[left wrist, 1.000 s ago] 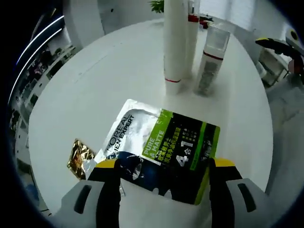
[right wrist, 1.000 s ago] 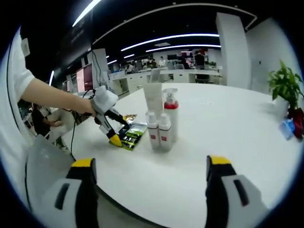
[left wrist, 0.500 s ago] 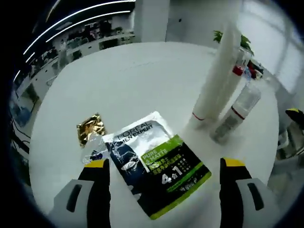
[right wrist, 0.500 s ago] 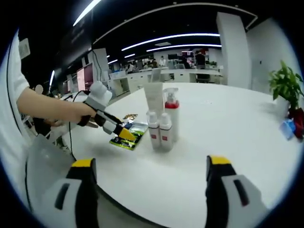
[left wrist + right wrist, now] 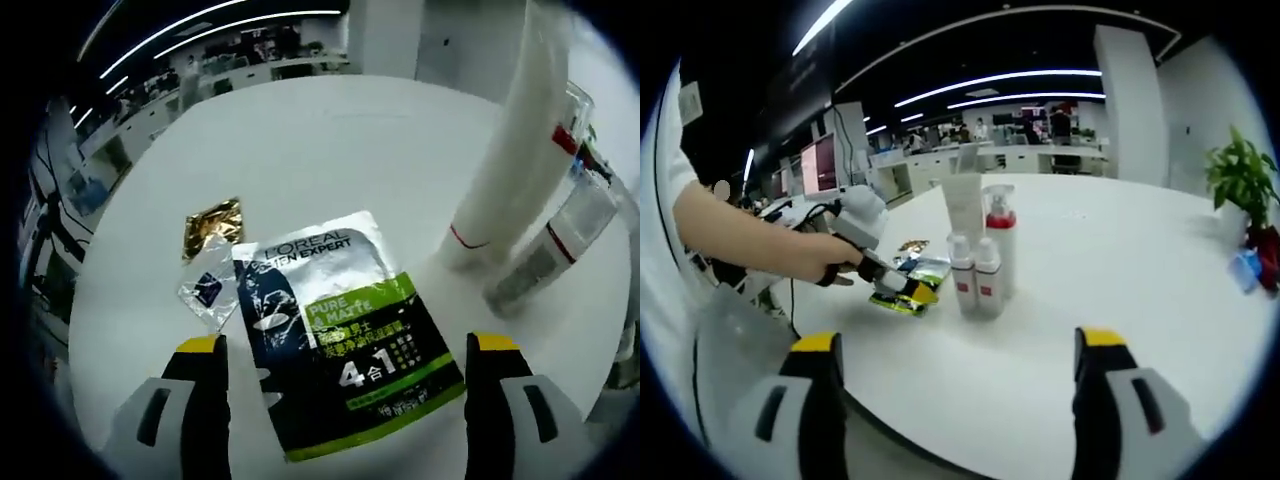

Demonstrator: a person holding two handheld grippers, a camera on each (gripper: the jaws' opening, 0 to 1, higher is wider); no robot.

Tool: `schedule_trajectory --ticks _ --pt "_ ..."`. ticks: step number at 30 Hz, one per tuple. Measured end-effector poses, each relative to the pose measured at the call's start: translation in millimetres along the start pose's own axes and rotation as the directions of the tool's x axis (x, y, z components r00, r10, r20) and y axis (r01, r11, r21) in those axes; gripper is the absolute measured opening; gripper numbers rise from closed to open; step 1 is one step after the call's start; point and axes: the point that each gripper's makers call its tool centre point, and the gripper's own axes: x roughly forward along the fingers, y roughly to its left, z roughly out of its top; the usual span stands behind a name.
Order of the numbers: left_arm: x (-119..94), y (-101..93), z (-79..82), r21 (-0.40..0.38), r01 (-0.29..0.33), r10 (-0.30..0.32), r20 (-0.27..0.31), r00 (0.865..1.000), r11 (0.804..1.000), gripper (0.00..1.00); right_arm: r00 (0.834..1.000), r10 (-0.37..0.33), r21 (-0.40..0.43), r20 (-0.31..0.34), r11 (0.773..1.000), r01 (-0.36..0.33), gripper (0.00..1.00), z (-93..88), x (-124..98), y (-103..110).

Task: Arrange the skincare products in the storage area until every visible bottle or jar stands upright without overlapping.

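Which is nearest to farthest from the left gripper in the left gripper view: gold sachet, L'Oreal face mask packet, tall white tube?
1. L'Oreal face mask packet: flat on the table between the jaws of the left gripper.
2. Gold sachet: farther out, past the packet's upper-left corner.
3. Tall white tube: standing upright on the right, about as far as the sachet; too close to call.

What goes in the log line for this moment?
left gripper: open over sachet | right gripper: open, idle | bottles: upright

White round table [image 5: 300,140] carries a flat mask sachet [image 5: 340,330] (two smaller packets [image 5: 212,255] beside) and upright bottles [image 5: 976,262].
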Motion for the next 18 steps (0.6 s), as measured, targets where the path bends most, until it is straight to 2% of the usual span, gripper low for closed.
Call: schedule_trajectory --ticks 1,2,6,12,18 --pt "1 1.0 -1.0 -0.015 -0.014 0.014 -0.002 1.000 1.000 0.97 1.000 0.000 0.000 -0.001 1.000 0.000 0.96 -0.3 0 0" --pt "2 1.9 3.7 -0.005 -0.026 0.026 0.026 0.999 1.000 0.97 1.000 -0.001 0.000 -0.002 1.000 0.001 0.96 -0.4 0 0" --pt "2 -1.7 4.2 -0.031 -0.027 0.027 0.016 0.999 0.999 0.97 1.000 -0.004 0.005 -0.004 1.000 0.004 0.96 -0.5 0 -1" --pt "3 -5.7 6.5 -0.017 -0.018 0.019 0.036 0.999 1.000 0.97 1.000 -0.006 0.004 -0.009 1.000 0.006 0.95 -1.4 1 -2" --pt "1 -9.9 7.1 -0.015 -0.015 0.016 0.069 0.997 1.000 0.91 1.000 -0.010 0.007 -0.008 1.000 0.010 0.95 -1.1 0 -2"
